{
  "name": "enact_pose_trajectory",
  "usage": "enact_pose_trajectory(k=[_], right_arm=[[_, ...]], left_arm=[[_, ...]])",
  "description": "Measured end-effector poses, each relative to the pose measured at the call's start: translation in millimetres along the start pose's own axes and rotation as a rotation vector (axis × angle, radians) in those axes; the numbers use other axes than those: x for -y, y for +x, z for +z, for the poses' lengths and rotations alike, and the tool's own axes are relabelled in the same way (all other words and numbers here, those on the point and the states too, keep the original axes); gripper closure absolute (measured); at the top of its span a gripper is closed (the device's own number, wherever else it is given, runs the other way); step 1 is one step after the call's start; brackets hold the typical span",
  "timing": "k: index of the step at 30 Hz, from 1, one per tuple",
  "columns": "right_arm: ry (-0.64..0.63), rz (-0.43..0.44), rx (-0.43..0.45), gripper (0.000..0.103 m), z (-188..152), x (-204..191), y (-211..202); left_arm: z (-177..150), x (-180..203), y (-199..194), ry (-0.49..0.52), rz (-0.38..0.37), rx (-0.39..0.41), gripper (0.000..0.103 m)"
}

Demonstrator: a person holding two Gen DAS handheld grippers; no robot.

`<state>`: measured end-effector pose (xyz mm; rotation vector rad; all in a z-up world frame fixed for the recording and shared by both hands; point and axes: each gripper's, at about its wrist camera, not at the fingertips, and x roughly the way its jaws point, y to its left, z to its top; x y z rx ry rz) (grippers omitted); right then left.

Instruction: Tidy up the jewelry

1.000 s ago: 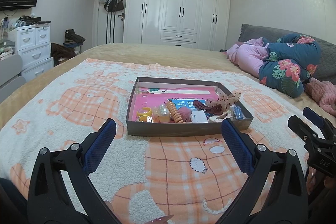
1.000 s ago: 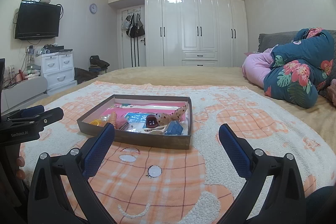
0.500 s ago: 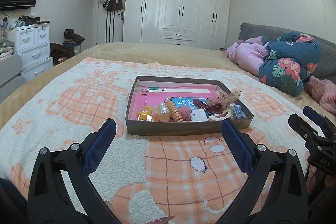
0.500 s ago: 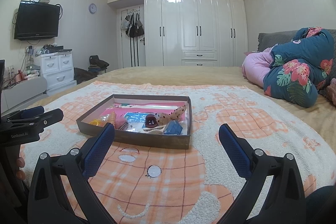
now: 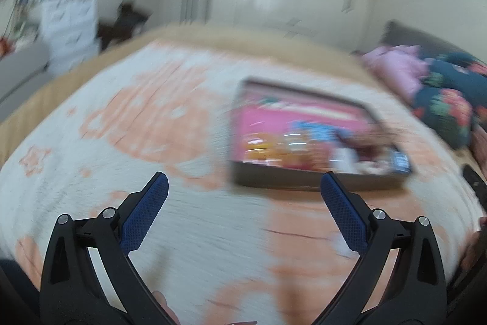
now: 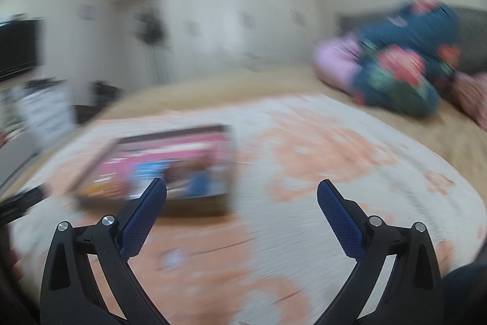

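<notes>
Spread over the bed, a fuzzy blanket (image 5: 188, 227) is carrying the shallow box (image 5: 316, 186) of small, light, likely slippery jewelry (image 5: 292, 146), best pinched piece by piece, while both the left gripper (image 5: 243, 191) and right gripper (image 6: 242, 195) are hovering near it, jaws wide and empty.

Blurred bedroom: white wardrobe (image 6: 243, 29), tan bed (image 5: 243, 41), orange-checked blanket (image 5: 152, 118), floral bedding (image 6: 404, 66).

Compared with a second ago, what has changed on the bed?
Both cameras now blur, so both hands are swinging. In the left view the box has slid right; in the right view it has slid left. Both tongs, left and right, remain wide open and empty. The box itself seems unmoved on the blanket; its contents are too blurred to judge.
</notes>
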<state>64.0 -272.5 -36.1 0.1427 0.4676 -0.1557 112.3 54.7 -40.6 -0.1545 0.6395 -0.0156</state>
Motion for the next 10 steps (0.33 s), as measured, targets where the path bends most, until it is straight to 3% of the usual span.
enact_pose_trajectory(k=[5,7,9,10], right_arm=[[0.038,-0.375,-0.242,0.006,36,76,110],[0.069,-0.462,-0.332,0.006,43,112,154],[0.087,-0.492,-0.407,0.006,41,134,182],[0.123,-0.489,-0.485,0.005,37,147,198]], left_arm=[[45,-92,74,-0.139,0.204,-0.145,0.011],[58,-122,100,-0.166,0.299,-0.165,0.011],[68,-148,124,-0.187,0.371,-0.191,0.011],[70,-158,132,-0.198,0.395,-0.202,0.011]])
